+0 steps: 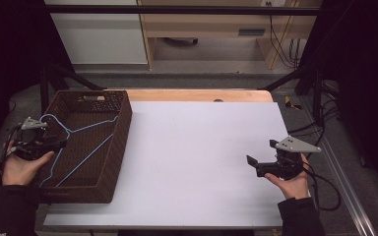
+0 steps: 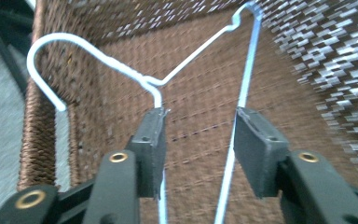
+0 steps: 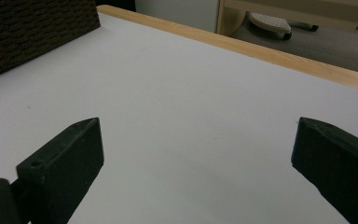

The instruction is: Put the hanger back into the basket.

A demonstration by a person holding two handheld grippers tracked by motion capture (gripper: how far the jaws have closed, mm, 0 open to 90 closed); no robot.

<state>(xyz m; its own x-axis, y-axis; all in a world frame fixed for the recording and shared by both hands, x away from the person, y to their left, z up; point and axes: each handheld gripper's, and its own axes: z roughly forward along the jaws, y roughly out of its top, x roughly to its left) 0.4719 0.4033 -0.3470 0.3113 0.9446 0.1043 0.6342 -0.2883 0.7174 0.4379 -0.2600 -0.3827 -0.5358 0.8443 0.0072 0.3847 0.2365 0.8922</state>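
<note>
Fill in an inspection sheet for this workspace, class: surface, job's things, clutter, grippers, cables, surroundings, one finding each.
Surface: white table with a wooden far edge, bare in the middle.
Job's things: blue wire hanger lying in a brown wicker basket at the table's left.
Clutter: nothing seen.
Grippers: left gripper over the basket, jaws open either side of the hanger's wires, one jaw touching the neck; right gripper above the table's right side, jaws open, holding nothing.
Cables: one trails from the right gripper; more hang behind the table at right.
Surroundings: wooden furniture and grey floor beyond, black frame bar overhead.
</note>
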